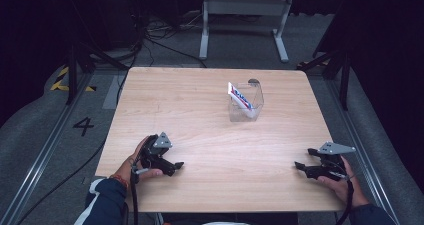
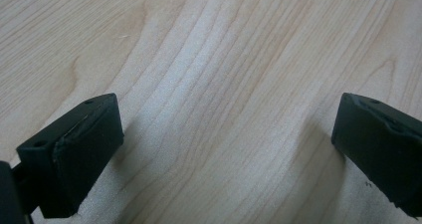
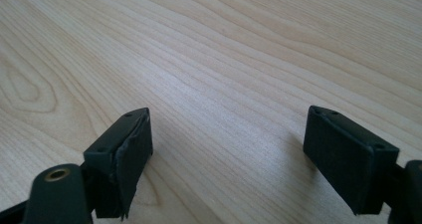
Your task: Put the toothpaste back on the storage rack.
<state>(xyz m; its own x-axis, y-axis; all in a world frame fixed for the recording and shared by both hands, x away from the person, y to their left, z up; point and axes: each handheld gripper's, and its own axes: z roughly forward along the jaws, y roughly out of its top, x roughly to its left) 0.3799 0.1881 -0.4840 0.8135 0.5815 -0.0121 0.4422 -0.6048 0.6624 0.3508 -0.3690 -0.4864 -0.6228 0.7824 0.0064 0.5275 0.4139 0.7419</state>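
Observation:
A clear plastic container (image 1: pixel 246 101) stands on the wooden table (image 1: pixel 200 130), right of centre toward the far side, with a red, white and blue tube or packet (image 1: pixel 239 96) leaning inside it. My left gripper (image 1: pixel 176 166) rests low on the table near the front left, held by a hand, pointing right. My right gripper (image 1: pixel 300 167) sits near the front right edge, pointing left. In the left gripper view the gripper (image 2: pixel 226 139) is open over bare wood. The right gripper (image 3: pixel 226 154) in its own view is open too, nothing between its fingers.
Beyond the table's far edge stands a white metal frame (image 1: pixel 245 20) on the grey floor, with cables (image 1: pixel 150 40) trailing at the left. Black stands (image 1: pixel 75 70) flank both sides. A painted number 4 (image 1: pixel 83 126) marks the floor at left.

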